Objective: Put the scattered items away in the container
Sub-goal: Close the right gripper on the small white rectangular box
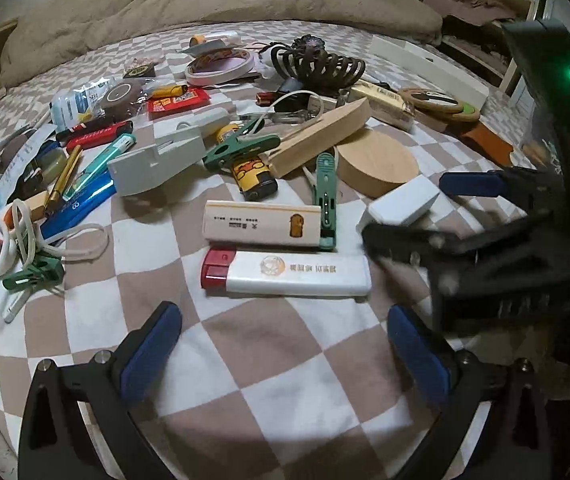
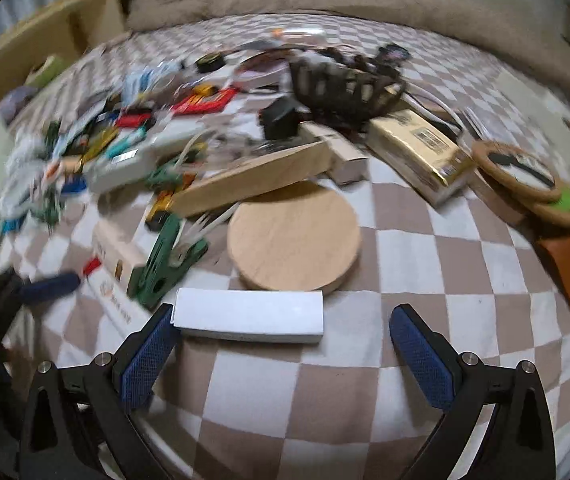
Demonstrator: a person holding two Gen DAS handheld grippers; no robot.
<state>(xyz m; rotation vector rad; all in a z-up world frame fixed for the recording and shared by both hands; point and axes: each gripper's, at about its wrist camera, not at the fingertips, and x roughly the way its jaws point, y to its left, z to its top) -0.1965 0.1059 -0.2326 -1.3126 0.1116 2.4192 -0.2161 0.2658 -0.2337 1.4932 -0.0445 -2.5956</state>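
My right claw is spread wide, gripping nothing, with the small white box low in the centre of its view. The box's left end touches the left finger while the right finger stands well clear. If I close from here, I judge the box will get shoved sideways or pivot instead of being pinched, and it lies just beside the round wooden disc and the green clip, so a skewed squeeze could drag those along. The right view is smeared with motion (not a good moment to commit).

My left claw is also released and empty, hovering at the bottom of its frame just short of the white lighter with the red cap. The right claw reaches in at right centre there, so the two could knock together.

As for containers: the dark slatted basket in the upper middle is my likeliest target; I cannot tell what is inside. Everything else lies scattered on the checked bedsheet.
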